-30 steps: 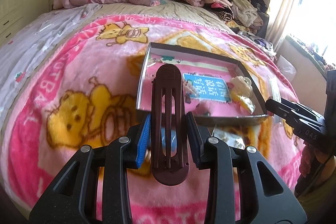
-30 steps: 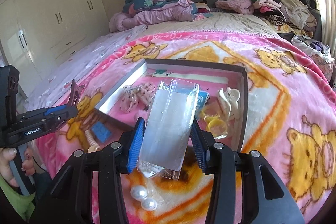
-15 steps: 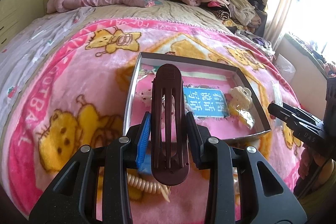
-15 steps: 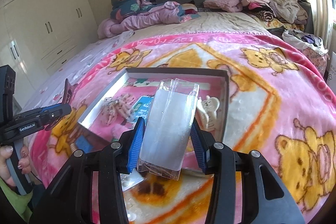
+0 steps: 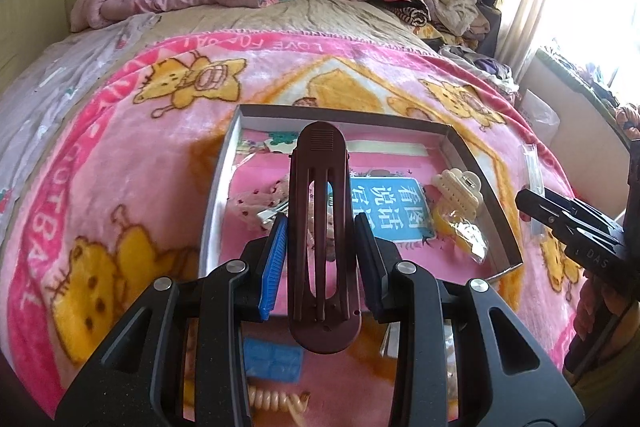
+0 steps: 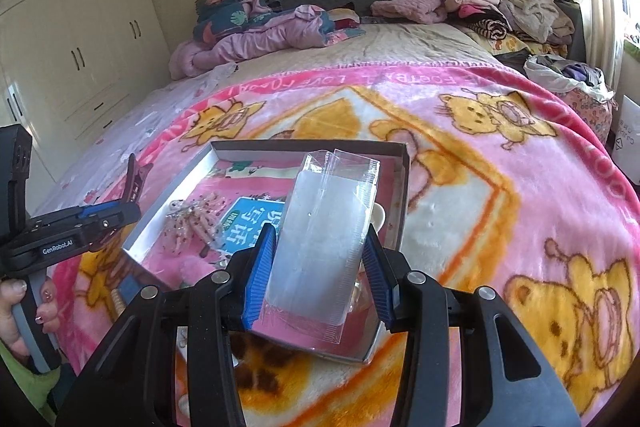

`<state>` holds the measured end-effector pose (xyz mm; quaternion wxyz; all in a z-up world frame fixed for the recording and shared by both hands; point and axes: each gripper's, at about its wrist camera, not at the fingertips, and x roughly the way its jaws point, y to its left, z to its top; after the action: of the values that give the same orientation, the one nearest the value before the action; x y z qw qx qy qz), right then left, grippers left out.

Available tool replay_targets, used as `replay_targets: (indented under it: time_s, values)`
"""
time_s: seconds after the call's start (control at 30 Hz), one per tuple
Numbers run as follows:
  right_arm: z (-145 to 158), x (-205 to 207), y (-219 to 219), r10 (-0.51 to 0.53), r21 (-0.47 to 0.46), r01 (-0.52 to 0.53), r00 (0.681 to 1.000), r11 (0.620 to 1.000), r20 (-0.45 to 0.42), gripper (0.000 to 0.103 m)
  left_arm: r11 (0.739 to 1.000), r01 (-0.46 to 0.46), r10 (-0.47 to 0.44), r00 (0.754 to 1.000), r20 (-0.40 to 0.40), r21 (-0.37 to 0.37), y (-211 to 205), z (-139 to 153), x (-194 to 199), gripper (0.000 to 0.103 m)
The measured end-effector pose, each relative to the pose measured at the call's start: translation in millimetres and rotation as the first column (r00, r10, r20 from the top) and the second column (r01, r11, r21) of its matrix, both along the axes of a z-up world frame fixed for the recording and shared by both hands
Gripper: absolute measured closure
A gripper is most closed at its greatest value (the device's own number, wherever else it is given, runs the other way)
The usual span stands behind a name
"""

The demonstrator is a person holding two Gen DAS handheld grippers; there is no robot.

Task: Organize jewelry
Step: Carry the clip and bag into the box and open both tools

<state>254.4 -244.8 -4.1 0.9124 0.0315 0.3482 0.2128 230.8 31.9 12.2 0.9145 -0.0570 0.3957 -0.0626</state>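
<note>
Carried forward over the shallow box (image 5: 224, 187): left tongs (image 5: 320, 259) with the brown hair clip (image 5: 322, 227), earlier short of the near wall, now above the interior. Likewise brought in: right tongs (image 6: 320, 267) with the clear plastic bag (image 6: 324, 247), now over the near corner. Left behind, out of the right wrist view: two pearls on the blanket (image 6: 500, 187).

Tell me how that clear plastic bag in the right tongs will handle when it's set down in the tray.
The clear plastic bag looks thin and creased, so probably floppy and very light. Its glossy film may slip between the right tongs. Dropped into the tray, it would likely lie flat, not roll.
</note>
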Motion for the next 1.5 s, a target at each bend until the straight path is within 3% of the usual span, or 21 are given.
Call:
replay_targets:
  time_s: [0.6, 0.9, 1.0, 1.23, 1.5]
  values:
    - [-24, 33, 33, 0.041, -0.03, -0.043, 0.998, 0.999, -0.046, 0.061, 1.0, -0.004, 0.003, 0.997, -0.08, -0.014, -6, -37, 45, 0.077]
    - [-38, 43, 48, 0.06, -0.04, -0.063, 0.995, 0.997, -0.079, 0.061, 1.0, -0.008, 0.007, 0.997, -0.073, -0.013, -4, -38, 58, 0.077]
    - [-42, 44, 54, 0.072, -0.046, -0.077, 0.993, 0.996, -0.09, 0.061, 1.0, -0.013, 0.012, 0.998, -0.066, -0.014, -1, -37, 57, 0.067]
    - [-52, 45, 72, 0.118, -0.062, -0.127, 0.985, 0.99, -0.127, 0.061, 1.0, -0.011, 0.011, 0.999, -0.047, 0.015, 2, -32, 47, 0.06]
    - [-61, 37, 85, 0.148, -0.071, -0.162, 0.975, 0.984, -0.164, 0.059, 1.0, -0.022, 0.022, 0.999, -0.036, 0.005, 10, -27, 39, 0.058]
